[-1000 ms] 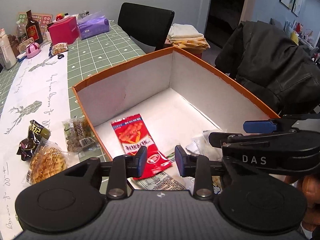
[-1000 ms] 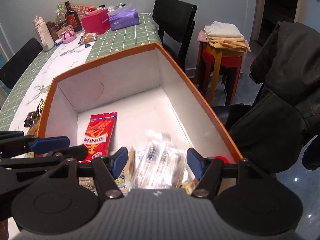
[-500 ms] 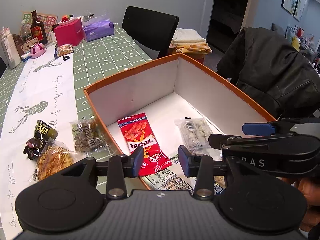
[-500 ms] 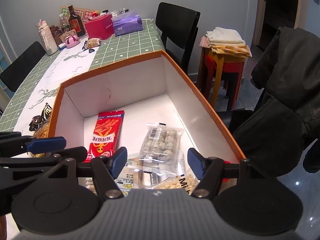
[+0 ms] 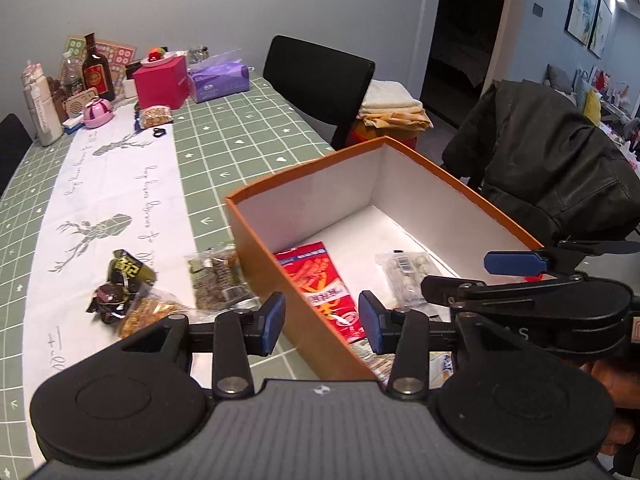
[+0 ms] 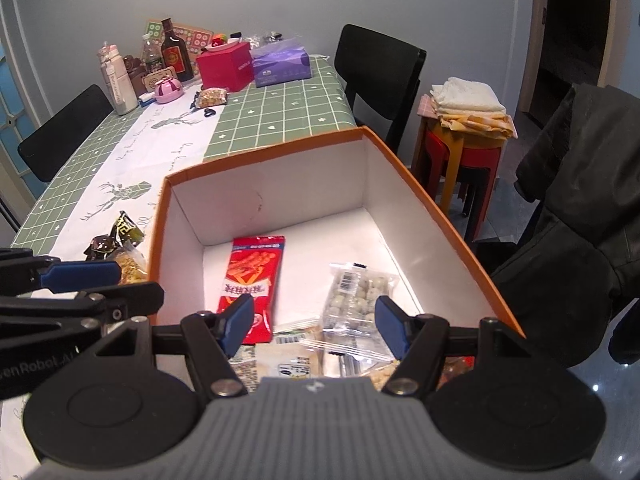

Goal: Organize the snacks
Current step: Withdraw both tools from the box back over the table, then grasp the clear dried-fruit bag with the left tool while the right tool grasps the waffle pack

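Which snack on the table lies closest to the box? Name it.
The clear bag of brown snacks: it lies right beside the box wall, while the yellow cracker bag and the two dark packets sit farther left.

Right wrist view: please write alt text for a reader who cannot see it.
The open, empty right gripper hovers over an orange box on a green checked table. In the box lie a red snack packet, a clear bag of pale round snacks and more packets. The left gripper shows at the left edge.
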